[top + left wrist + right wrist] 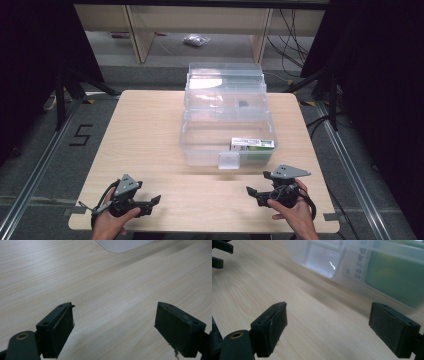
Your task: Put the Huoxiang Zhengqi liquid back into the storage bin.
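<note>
A clear plastic storage box [200, 145] stands open in the middle of the table, its lid [225, 80] tipped back behind it. A green and white carton [252, 144] lies inside at the box's front right. A clear latch [229, 160] hangs at the front wall. My left gripper [152, 201] rests open near the front left edge, jaws wide over bare wood [113, 315]. My right gripper [251, 192] is open at the front right, just short of the box [352, 272]; the green carton [394, 277] shows through its wall.
The light wood table [145, 130] has a rounded front edge close to both hands. Black stands [65, 85] flank the table on a grey floor. A wooden shelf frame [137, 35] and cables [292, 40] lie beyond the far edge.
</note>
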